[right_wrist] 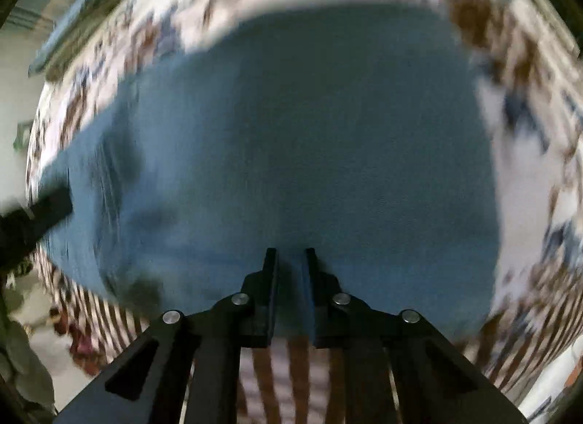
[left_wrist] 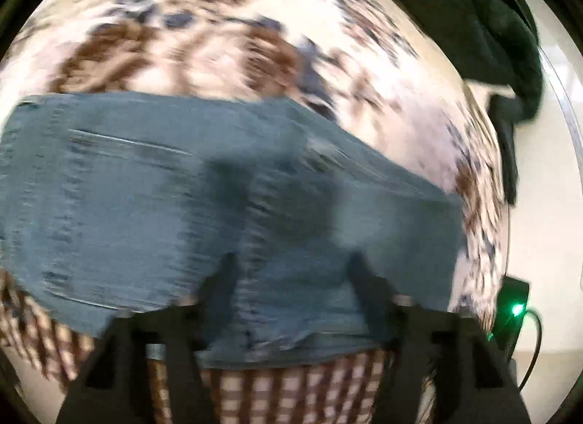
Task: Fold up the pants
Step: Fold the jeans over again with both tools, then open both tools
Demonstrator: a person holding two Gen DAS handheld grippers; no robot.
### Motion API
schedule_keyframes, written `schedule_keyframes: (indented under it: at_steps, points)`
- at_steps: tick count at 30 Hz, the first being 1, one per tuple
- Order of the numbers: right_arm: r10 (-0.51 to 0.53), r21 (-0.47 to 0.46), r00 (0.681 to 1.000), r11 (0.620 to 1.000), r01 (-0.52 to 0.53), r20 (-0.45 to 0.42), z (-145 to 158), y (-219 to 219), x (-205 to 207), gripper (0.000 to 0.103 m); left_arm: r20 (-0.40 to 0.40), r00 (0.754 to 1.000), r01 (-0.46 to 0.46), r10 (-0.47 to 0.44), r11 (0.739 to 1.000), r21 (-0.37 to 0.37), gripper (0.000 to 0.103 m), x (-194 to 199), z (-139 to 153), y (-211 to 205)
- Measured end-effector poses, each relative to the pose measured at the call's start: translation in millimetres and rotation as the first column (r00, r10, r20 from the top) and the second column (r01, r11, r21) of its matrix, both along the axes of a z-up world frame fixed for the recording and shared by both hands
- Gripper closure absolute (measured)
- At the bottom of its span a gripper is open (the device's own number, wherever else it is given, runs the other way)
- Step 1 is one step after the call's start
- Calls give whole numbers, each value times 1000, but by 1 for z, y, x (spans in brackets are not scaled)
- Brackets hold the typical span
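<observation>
A cream bedspread with brown and blue floral print and a checked border (left_wrist: 204,48) carries everything; a dark green garment (left_wrist: 470,12) is heaped at its far right edge. The blue denim pants (left_wrist: 153,198) are laid flat along the near edge, over the checked border. The denim is judged heavy, soft yet fairly stiff, and not slippery; it is best taken at a hem or seam edge. The left gripper (left_wrist: 291,271) is spread wide above the cloth. The right gripper (right_wrist: 290,260) is nearly closed; whether cloth is pinched cannot be told.
</observation>
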State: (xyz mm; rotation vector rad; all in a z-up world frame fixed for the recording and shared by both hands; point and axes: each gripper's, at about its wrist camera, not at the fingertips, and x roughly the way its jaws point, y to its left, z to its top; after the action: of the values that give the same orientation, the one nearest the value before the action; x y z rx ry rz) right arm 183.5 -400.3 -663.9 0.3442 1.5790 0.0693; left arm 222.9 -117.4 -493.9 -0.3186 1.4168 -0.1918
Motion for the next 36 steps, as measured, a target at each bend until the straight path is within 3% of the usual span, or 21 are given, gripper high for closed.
schedule_keyframes:
  at_steps: [3,5,8,9,10,12,13,14,16,21,23,28,31,32,33,34,35,36]
  points:
    - [8,23,1000,1000,-7,-8,1,0,-19,89,-90,993,82,-77,995,50,38,-7,-40,-31]
    - [-28,61,999,998,31,-40,2,-8,-19,89,-81,991,111,-103,989,96,38,-15,-52,-37]
    - [-74,62,997,995,75,-25,15,-19,-10,86,-61,990,135,-129,984,116,38,-24,-48,-36]
    - [-76,42,997,996,76,-8,20,-22,-7,78,-60,990,131,-125,986,107,38,-26,-48,-33]
    - [-80,0,997,997,80,1,21,-28,-5,72,-67,991,123,-117,988,89,38,-26,-48,-28]
    - [-107,-103,993,989,103,-39,12,-43,-6,74,-76,994,85,-80,994,64,38,-22,-44,-21]
    - [-148,-111,987,984,140,-69,3,-55,-9,78,-67,996,63,-59,996,62,38,-18,-38,-17]
    - [-211,-56,973,977,207,-97,-4,-69,-12,78,-44,998,52,-50,997,62,38,-12,-29,-16]
    - [-253,-25,961,968,252,-114,-3,-77,-7,74,19,997,68,-70,996,59,38,3,-17,-22]
    - [-213,44,977,976,212,6,21,-55,40,74,61,993,96,-105,987,130,38,47,-21,-31]
    - [-163,52,986,986,161,42,24,-36,65,68,42,996,78,-85,987,141,38,65,-28,-23]
    - [-113,-19,994,993,113,-10,10,-18,94,64,59,998,-36,35,999,10,38,88,-16,8]
    - [-143,17,990,990,143,-5,9,-27,88,63,35,999,20,-17,996,-91,40,101,-26,3]
    - [-160,27,987,987,160,-8,8,-32,85,63,17,999,50,-48,993,-103,40,105,-36,-4]
    - [-177,37,984,983,178,-15,6,-36,82,63,19,997,80,-79,994,-71,41,108,-42,-12]
    - [-191,44,981,980,192,-22,4,-48,80,63,37,992,119,-118,992,-34,48,109,-45,-20]
    - [-215,54,976,975,217,-33,3,-53,77,63,58,985,159,-159,987,5,76,108,-46,-26]
    - [-230,62,972,971,232,-37,1,-58,78,63,65,978,198,-199,980,23,86,107,-46,-30]
